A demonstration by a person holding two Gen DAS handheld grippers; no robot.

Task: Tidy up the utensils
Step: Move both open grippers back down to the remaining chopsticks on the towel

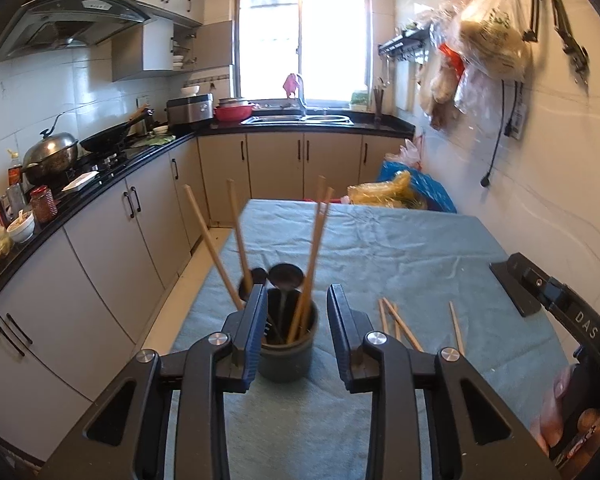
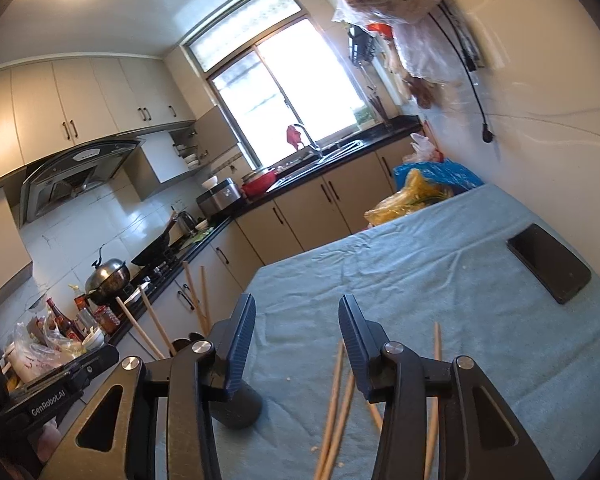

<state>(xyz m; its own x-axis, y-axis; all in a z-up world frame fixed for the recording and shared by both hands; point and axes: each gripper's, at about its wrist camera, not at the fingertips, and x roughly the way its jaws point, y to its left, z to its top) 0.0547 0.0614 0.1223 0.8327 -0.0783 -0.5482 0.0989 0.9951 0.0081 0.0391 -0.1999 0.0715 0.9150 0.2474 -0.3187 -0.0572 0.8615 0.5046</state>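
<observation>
A dark grey utensil holder (image 1: 287, 354) stands on the blue-clothed table (image 1: 380, 248). It holds several wooden chopsticks (image 1: 312, 264) and a black ladle (image 1: 286, 276). My left gripper (image 1: 296, 312) is open, its jaws on either side of the holder's rim, not touching. Loose chopsticks (image 1: 404, 326) lie on the cloth to the right. My right gripper (image 2: 296, 320) is open and empty above loose chopsticks (image 2: 336, 396); the holder (image 2: 236, 404) sits behind its left finger.
A black phone (image 2: 548, 262) lies on the table near the right wall. Plastic bags (image 1: 396, 190) sit at the table's far end. The kitchen counter (image 1: 112, 176) with stove, pots and bottles runs along the left. Bags hang on the right wall.
</observation>
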